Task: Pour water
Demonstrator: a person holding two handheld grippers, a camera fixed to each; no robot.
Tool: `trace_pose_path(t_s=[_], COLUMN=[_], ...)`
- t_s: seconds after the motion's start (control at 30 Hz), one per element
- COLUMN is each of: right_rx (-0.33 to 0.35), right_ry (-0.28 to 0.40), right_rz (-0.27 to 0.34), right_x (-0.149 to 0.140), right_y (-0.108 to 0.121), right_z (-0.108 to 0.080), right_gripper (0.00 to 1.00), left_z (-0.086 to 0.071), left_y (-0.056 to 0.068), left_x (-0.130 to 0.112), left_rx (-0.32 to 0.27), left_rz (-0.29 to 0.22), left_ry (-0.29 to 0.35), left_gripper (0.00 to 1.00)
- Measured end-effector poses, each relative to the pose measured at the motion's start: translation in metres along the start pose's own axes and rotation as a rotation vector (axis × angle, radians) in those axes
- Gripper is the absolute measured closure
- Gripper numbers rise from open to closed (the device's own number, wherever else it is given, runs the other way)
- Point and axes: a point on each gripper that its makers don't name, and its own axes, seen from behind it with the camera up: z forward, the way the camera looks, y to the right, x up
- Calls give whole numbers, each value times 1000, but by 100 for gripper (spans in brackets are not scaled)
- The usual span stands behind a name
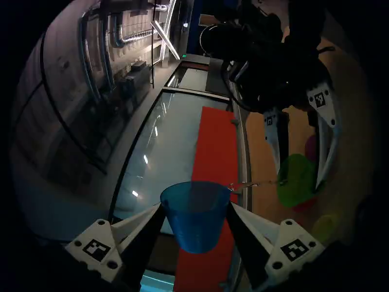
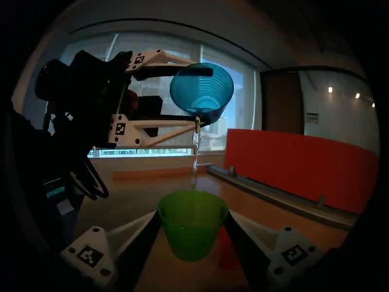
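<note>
In the left gripper view, my left gripper (image 1: 195,219) is shut on a translucent blue cup (image 1: 195,221), tipped on its side, and a thin stream of water (image 1: 253,184) runs from its rim to the green cup (image 1: 296,179) held between the right gripper's fingers (image 1: 328,141). In the right gripper view, my right gripper (image 2: 192,228) is shut on the upright green cup (image 2: 192,228). The blue cup (image 2: 202,92) hangs above it, mouth tilted toward me, held by the left gripper (image 2: 194,90). The water (image 2: 195,155) falls into the green cup.
A wooden table top (image 2: 146,194) lies beneath the cups. A red panel (image 2: 311,160) with a metal rail (image 2: 272,192) runs along the table's right side. Large windows (image 2: 146,68) stand behind. A red cup (image 2: 224,248) and other coloured cups (image 1: 323,225) sit on the table.
</note>
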Motion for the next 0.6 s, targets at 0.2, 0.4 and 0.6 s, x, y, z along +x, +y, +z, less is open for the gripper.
trace_pose_path(t_s=[0.2, 0.4, 0.6], right_rx=[0, -4, -5], right_ry=[0, 0, 2], right_rz=[-2, -1, 0], right_x=[1, 1, 0], right_y=[0, 0, 1], right_z=[0, 1, 1], right_gripper=[9, 9, 9], left_z=[1, 2, 3], left_y=[1, 0, -1], left_x=[-1, 0, 3], left_rx=[5, 8, 11], left_rz=[26, 55, 90], left_ry=[-2, 1, 3], left_gripper=[15, 15, 15])
